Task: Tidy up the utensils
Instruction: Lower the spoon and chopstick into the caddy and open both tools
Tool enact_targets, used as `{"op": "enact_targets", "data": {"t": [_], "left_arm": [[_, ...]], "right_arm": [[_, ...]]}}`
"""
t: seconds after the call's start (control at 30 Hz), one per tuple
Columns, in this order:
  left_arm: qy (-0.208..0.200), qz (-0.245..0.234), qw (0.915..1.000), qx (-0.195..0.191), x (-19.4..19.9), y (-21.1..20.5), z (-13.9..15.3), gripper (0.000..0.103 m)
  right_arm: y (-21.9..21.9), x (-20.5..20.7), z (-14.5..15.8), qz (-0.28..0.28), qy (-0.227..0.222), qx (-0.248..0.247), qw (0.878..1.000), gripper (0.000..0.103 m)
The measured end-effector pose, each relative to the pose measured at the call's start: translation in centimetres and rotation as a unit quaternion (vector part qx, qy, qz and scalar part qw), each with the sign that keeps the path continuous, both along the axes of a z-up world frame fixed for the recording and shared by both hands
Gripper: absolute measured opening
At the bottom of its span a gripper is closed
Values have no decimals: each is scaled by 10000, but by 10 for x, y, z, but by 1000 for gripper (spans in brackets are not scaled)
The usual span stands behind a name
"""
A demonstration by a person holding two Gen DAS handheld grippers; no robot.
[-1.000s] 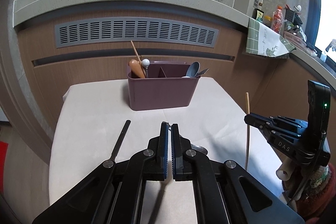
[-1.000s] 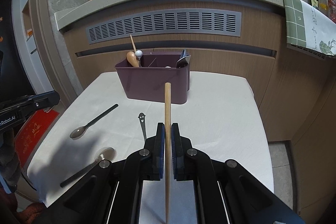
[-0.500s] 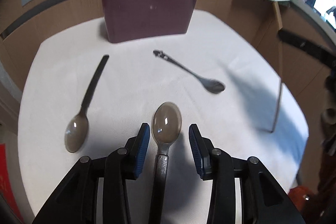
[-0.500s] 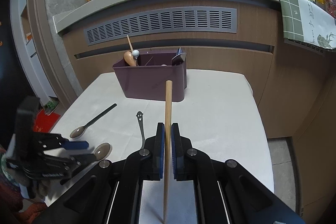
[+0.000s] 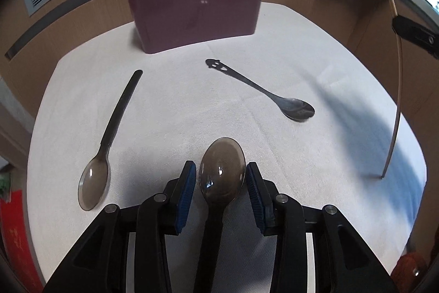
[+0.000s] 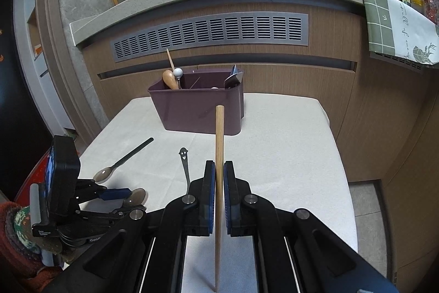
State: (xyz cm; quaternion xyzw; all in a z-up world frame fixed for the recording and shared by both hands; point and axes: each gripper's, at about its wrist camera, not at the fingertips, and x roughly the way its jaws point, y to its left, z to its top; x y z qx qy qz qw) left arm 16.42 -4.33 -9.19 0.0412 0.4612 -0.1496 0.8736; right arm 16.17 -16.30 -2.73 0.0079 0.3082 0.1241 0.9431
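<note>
A plum-purple utensil caddy (image 5: pixel 197 10) stands on a plain off-white tablecloth (image 5: pixel 170 106). Before the caddy lie translucent smoky-brown spoons (image 5: pixel 222 175), one black-handled. Right of the caddy hangs a green-and-white checked towel (image 6: pixel 395 26). Behind the caddy runs a grey slatted vent (image 6: pixel 208 32).

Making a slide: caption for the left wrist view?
Open left gripper straddles a brown spoon on the white tablecloth.

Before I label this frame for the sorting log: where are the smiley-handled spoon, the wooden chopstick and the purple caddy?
smiley-handled spoon (image 5: pixel 297 107), left wrist view, on its bowl.
wooden chopstick (image 6: pixel 219 133), right wrist view, on the shaft above the pads.
purple caddy (image 5: pixel 192 10), left wrist view, on its front wall.
</note>
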Motion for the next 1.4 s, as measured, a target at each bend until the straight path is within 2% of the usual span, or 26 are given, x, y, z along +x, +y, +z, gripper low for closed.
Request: {"op": "enact_targets", "data": {"t": [0.1,0.23,0.33,0.53,0.63,0.73,0.77,0.83,0.9,0.93,1.0,1.1,1.2,1.4], "left_arm": [[-56,81,9999,-105,-1,4,4,34],[-467,172,9979,-413,-10,13,26,34],[-833,312,9932,-745,-13,25,52,34],[-1418,616,9777,-1421,-6,52,110,34],[-1861,545,9656,-1734,13,59,163,33],[-2570,569,9429,-2042,28,64,224,33],[-2803,554,9323,-2220,36,66,242,34],[-3104,498,9209,-2305,47,67,264,34],[-3407,553,9114,-2241,63,66,279,34],[-3452,560,9096,-2245,71,66,281,34],[-3415,504,9094,-2318,89,67,282,34],[-3272,556,9102,-2477,113,72,275,33],[-3122,623,9133,-2539,128,75,260,34],[-2646,769,9256,-2594,159,79,220,34]], "right_arm": [[1,-1,1,24,-30,0,10000,6],[0,1,2,32,-40,-11,10000,6],[-1,2,2,32,-35,1,10000,6],[2,8,16,42,-172,5,9998,6],[5,22,51,102,-442,-35,9990,6],[9,34,113,47,-1197,-140,9927,6],[10,36,134,12,-1471,-120,9890,6],[10,43,176,-73,-2038,-26,9790,6],[14,54,204,-141,-2403,16,9706,6],[17,59,211,-132,-2480,26,9687,6],[24,73,218,-99,-2562,36,9666,6],[40,99,208,-44,-2540,-28,9672,6],[51,128,184,20,-2291,-4,9734,6],[63,172,131,84,-1606,87,9869,6]]}}
